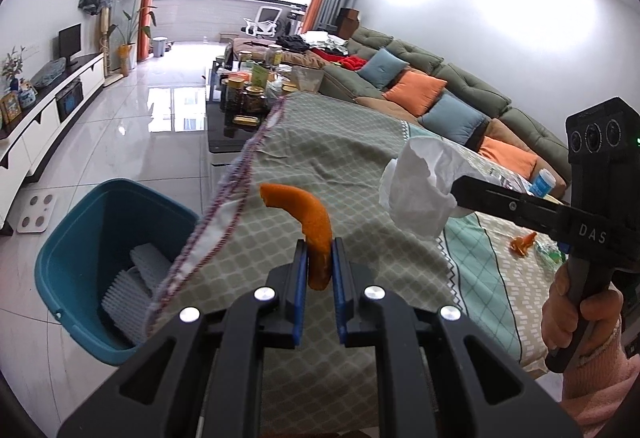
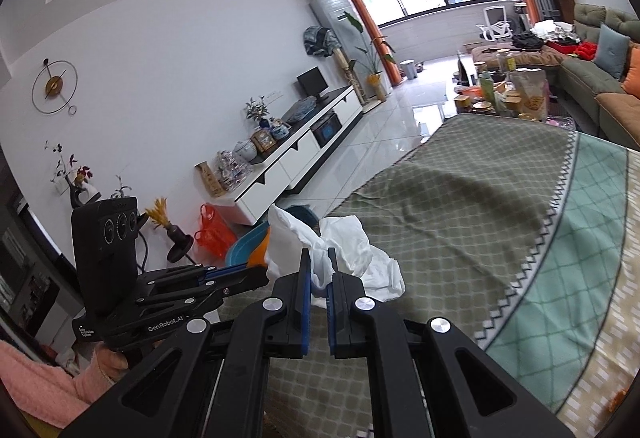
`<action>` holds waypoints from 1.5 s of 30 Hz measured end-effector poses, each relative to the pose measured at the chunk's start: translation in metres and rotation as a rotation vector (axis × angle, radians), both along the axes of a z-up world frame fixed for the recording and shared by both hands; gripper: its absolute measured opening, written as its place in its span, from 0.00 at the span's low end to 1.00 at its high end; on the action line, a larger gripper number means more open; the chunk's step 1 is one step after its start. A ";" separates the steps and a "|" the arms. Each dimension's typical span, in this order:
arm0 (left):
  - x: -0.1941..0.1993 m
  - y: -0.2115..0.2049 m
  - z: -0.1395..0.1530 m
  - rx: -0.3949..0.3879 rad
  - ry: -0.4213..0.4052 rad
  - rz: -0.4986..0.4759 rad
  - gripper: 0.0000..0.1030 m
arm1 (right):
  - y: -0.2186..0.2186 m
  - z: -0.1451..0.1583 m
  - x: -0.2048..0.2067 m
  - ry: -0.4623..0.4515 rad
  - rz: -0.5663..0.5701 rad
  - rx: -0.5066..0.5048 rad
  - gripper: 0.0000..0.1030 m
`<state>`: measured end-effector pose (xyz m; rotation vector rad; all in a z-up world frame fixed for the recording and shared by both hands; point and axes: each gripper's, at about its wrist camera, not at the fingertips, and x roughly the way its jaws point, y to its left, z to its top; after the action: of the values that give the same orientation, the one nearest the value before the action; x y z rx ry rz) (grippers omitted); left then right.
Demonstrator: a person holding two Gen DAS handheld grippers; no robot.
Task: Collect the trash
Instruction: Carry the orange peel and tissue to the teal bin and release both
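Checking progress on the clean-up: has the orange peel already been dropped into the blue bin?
No: the orange peel is clamped in the left gripper above the tablecloth, beside the blue bin.

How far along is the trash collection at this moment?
Done: the bin already holds pale corrugated scraps. In hand: the left gripper is shut on an orange peel, and the right gripper is shut on a tissue; neither is over the bin yet. Left: another peel piece lies on the cloth.
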<state>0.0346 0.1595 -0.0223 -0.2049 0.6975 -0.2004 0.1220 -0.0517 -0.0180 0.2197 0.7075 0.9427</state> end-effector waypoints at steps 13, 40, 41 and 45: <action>-0.008 0.039 0.003 0.006 -0.008 0.099 0.13 | 0.047 0.003 0.001 -0.002 0.096 0.003 0.06; -0.009 0.101 -0.005 0.014 0.014 0.250 0.13 | 0.131 0.001 0.013 0.013 0.233 -0.021 0.06; -0.009 0.102 -0.006 0.014 0.017 0.254 0.13 | 0.133 0.001 0.014 0.016 0.237 -0.023 0.06; -0.006 0.106 -0.010 0.016 0.030 0.269 0.13 | 0.145 -0.002 0.020 0.034 0.254 -0.029 0.06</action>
<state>0.0289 0.2657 -0.0324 -0.2846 0.6937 0.0655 0.1419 0.0936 -0.0201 0.1223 0.7918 1.1718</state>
